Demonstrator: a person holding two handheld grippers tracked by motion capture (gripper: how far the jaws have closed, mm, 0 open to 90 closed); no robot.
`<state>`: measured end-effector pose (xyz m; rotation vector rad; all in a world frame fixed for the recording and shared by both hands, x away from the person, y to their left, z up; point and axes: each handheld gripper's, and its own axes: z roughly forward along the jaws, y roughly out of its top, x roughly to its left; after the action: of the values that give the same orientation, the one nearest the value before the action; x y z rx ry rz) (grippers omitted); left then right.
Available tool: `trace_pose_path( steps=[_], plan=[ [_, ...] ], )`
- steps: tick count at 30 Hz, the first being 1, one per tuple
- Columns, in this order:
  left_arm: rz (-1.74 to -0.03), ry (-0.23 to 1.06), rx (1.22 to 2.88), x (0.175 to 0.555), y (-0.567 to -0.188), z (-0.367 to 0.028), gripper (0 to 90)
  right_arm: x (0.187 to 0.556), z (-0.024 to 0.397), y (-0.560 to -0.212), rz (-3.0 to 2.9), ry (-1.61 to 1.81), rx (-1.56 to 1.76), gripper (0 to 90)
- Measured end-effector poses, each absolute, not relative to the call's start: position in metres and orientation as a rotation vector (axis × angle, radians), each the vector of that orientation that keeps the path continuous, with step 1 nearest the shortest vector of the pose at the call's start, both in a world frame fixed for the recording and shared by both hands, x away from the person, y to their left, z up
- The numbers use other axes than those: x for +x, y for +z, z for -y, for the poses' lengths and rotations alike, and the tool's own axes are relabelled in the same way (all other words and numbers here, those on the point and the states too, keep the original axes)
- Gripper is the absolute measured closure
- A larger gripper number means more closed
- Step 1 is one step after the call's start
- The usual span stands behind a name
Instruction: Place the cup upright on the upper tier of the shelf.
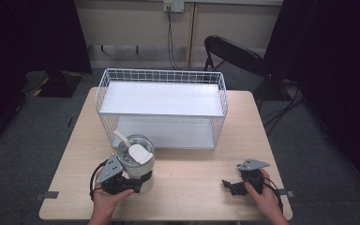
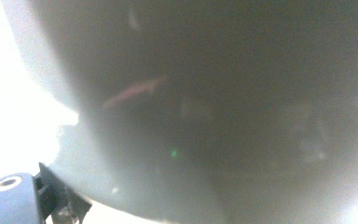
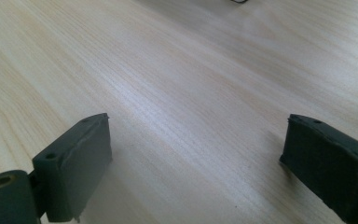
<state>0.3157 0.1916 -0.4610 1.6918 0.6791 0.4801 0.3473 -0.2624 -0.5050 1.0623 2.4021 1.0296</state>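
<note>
A white lidded tumbler (image 1: 136, 159) with a straw and a flip tab stands on the wooden table (image 1: 192, 197), just in front of the wire rack. My left gripper (image 1: 139, 183) reaches in from the left and is shut on the tumbler's lower body. In the left gripper view the tumbler's wall (image 2: 205, 116) is a close grey blur, with one finger (image 2: 58, 203) pressed against it at the lower left. Near the table's front right, my right gripper (image 1: 228, 186) rests low over the bare wood. Its jaws (image 3: 196, 140) are spread wide apart and open, with nothing between them.
A white wire rack (image 1: 161, 75) with two shelves stands across the back half of the table, its open side facing me. Behind the table's far right corner stands a black chair (image 1: 234, 56). Bare wood lies between my two hands.
</note>
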Motion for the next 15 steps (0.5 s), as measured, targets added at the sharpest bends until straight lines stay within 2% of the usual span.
trace_pose_path(
  steps=[6, 15],
  plan=[
    [-0.704, 0.455, 1.665, 0.316, -0.457, -0.194, 9.8, 0.347, 0.262, -0.505, -2.402, 1.03, 1.061, 7.5],
    [-0.712, 0.493, 1.624, 0.314, -0.42, -0.202, 9.7, 0.347, 0.263, -0.505, -2.402, 1.029, 1.06, 7.5]
  ],
)
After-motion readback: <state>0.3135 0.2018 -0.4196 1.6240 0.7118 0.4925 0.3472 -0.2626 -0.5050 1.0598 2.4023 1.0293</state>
